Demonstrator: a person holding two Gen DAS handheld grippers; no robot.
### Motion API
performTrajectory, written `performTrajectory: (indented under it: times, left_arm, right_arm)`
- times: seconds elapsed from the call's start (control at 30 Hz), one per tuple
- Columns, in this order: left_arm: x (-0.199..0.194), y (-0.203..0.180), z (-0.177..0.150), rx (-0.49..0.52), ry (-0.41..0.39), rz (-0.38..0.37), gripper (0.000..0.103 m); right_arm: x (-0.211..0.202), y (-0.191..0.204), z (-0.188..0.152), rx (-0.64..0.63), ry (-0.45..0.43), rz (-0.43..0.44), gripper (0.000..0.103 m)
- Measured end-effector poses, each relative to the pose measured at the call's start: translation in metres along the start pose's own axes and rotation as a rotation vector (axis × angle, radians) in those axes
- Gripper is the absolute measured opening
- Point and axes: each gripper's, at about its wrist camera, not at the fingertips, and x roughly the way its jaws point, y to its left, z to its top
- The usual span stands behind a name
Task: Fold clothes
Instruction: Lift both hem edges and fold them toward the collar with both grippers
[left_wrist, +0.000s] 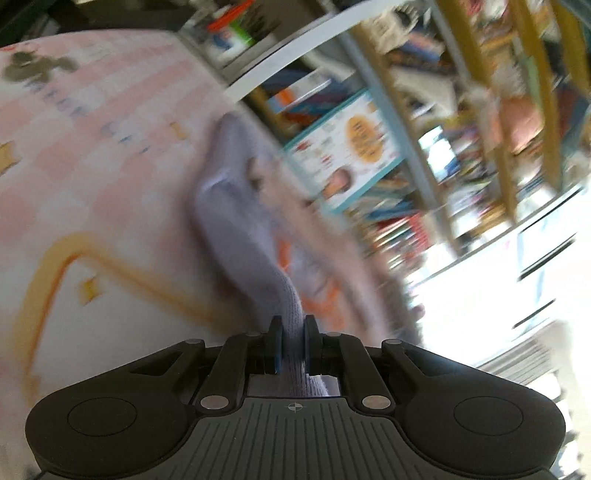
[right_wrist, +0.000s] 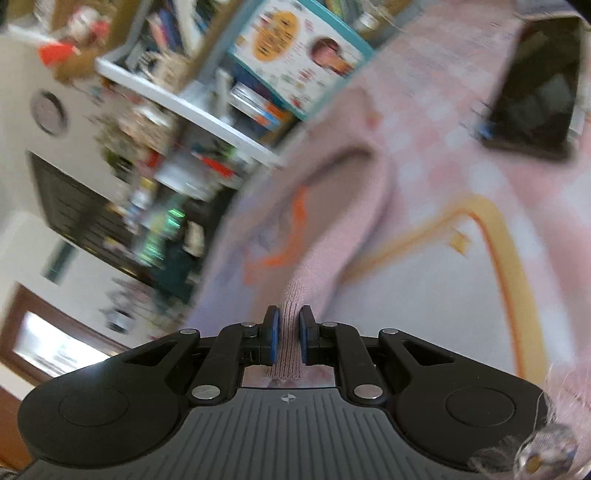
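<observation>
1. Knit garment (left_wrist: 255, 236): a pale pink-lilac piece with orange markings, held up off a pink checked cover (left_wrist: 92, 129) that bears a yellow looped line. Whether that cover lies on a bed or a table cannot be told.
2. The left hand-held gripper (left_wrist: 293, 343) has its blue pads pinched on a ribbed edge of the knit; the right hand-held gripper (right_wrist: 288, 332) pinches another ribbed edge (right_wrist: 291, 295) the same way.
3. With both edges gripped and the cloth lifted, this looks like carrying or spreading the garment for a fold. To do it well, keep both pinches firm, hold the two edges level and gently taut, and lower the cloth so it lands flat without bunching.
4. Both views are heavily motion-blurred. The garment's full outline, and which part each gripper holds, cannot be made out. A dark flat object (right_wrist: 535, 85) lies on the cover; the shelves (left_wrist: 406, 147) behind are a smear.
</observation>
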Motion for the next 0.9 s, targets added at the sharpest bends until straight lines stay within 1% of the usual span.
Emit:
performTrajectory:
  times: [0.07,0.13,0.2,0.23,0.33,0.5,0.63,0.73,0.8,0.83,0.9]
  left_arm:
    - [0.005,-0.005,0.013,-0.020,-0.056,-0.075,0.009]
    - [0.012,-0.008,0.027,-0.047,-0.112,-0.136,0.009]
    - [0.019,-0.012,0.042,-0.068,-0.167,-0.167,0.009]
    - [0.022,-0.013,0.050,-0.076,-0.192,-0.178,0.009]
    - [0.039,-0.019,0.070,-0.077,-0.235,-0.160,0.009]
    - [0.073,-0.017,0.103,-0.075,-0.233,-0.103,0.009]
    - [0.100,-0.002,0.119,-0.101,-0.217,-0.026,0.010]
    - [0.117,0.012,0.123,-0.133,-0.202,0.031,0.012]
    - [0.124,0.020,0.124,-0.136,-0.194,0.058,0.014]
    - [0.128,0.023,0.125,-0.132,-0.190,0.068,0.016]
    - [0.131,0.029,0.127,-0.128,-0.187,0.099,0.024]
  right_arm:
    - [0.004,0.006,0.016,0.005,-0.056,0.071,0.010]
    - [0.010,0.009,0.033,0.018,-0.123,0.116,0.010]
    - [0.015,0.012,0.053,0.041,-0.207,0.144,0.010]
    - [0.021,0.010,0.062,0.053,-0.225,0.148,0.010]
    - [0.039,0.005,0.087,0.089,-0.265,0.157,0.010]
    - [0.068,-0.005,0.130,0.148,-0.333,0.172,0.010]
    - [0.097,-0.017,0.150,0.147,-0.330,0.124,0.010]
    - [0.117,-0.030,0.158,0.161,-0.319,0.082,0.010]
    - [0.127,-0.039,0.161,0.169,-0.308,0.057,0.011]
    - [0.131,-0.044,0.162,0.169,-0.304,0.046,0.011]
    - [0.137,-0.054,0.164,0.174,-0.304,0.017,0.012]
